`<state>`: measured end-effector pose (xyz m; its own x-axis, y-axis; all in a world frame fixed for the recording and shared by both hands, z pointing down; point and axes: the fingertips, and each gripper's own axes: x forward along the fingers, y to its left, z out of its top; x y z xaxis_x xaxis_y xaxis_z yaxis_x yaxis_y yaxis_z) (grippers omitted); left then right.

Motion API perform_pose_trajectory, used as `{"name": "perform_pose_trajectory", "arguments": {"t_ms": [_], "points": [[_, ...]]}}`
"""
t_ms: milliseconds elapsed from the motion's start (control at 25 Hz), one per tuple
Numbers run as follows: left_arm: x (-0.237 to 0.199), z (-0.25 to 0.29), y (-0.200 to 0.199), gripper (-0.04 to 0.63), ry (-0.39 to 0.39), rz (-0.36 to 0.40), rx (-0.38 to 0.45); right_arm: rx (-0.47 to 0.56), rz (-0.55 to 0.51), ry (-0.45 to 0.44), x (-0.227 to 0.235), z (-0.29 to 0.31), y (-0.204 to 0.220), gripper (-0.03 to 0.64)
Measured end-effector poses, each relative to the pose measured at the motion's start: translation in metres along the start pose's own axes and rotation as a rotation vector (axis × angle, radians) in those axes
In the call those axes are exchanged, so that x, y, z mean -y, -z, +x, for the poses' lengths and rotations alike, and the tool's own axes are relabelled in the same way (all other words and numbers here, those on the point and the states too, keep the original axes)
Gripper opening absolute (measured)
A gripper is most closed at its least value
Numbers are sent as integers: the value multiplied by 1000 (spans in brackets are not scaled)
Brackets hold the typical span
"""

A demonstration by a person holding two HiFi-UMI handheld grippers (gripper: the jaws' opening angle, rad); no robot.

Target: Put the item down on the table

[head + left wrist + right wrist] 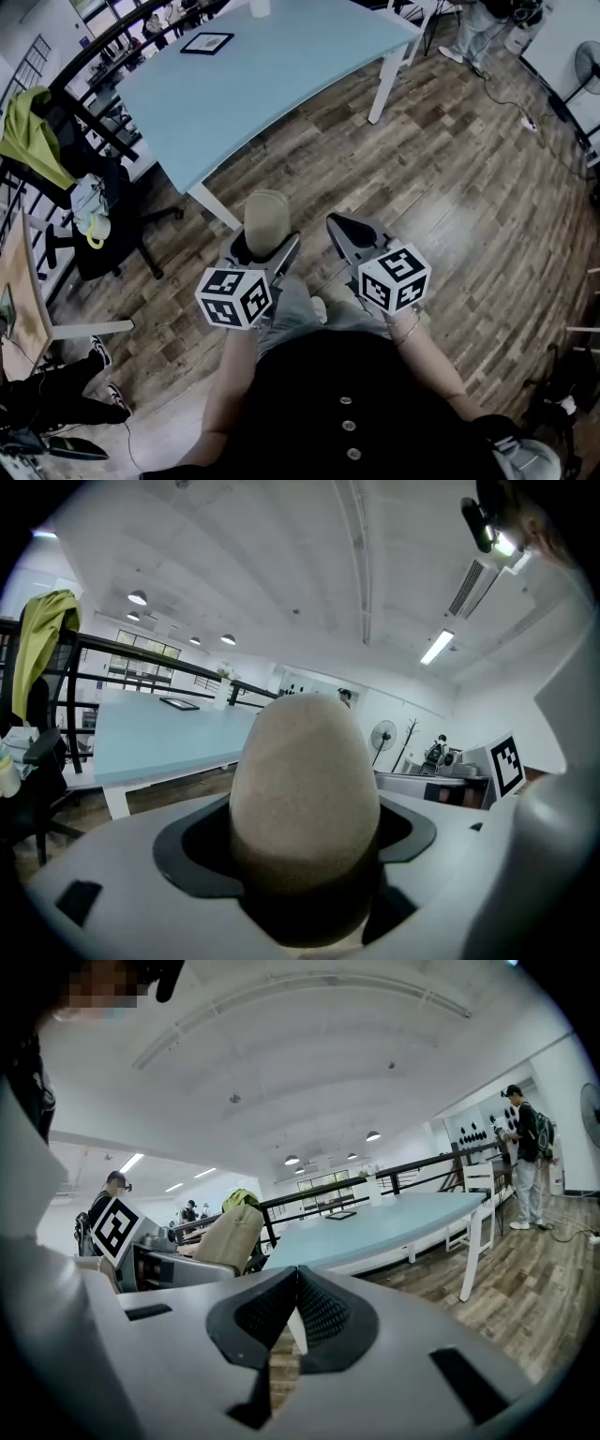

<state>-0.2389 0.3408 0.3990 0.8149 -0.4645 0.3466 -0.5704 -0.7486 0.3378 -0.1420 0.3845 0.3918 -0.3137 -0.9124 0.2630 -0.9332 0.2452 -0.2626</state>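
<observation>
Beige and matt, with a faintly grainy skin, the egg-shaped item (267,217) stands upright in the left gripper (265,246). The jaws are closed on its lower part and its rounded top stands clear above them. It is held over the wooden floor (441,178), close to the person's body and well short of the pale blue counter (281,66), which lies far and to the left.

The right gripper (342,230) has its jaws pressed together with nothing between them.

Judging by the surface, the item is probably light and not slippery. Whether it is soft foam or something hard cannot be told, and the jaws show no clear dent in it. The low grip suits it, since the tapering top would squeeze out. Its underside is hidden, and its curved sides mean it may roll once set down.
</observation>
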Motion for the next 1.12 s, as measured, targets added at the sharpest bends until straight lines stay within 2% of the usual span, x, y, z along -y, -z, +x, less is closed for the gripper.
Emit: {"name": "perform_pose_trajectory", "arguments": {"t_ms": [320,560,840,1120], "points": [[-4,34,-9,410,35,9,-34,17,53,82,41,0,-3,5],[-15,71,-25,410,73,14,-46,13,117,103,72,23,-6,5],[-50,126,-56,410,97,12,-54,24,109,119,113,75,-33,5],[-86,184,-108,410,143,28,-49,41,106,158,156,128,-76,5]]}}
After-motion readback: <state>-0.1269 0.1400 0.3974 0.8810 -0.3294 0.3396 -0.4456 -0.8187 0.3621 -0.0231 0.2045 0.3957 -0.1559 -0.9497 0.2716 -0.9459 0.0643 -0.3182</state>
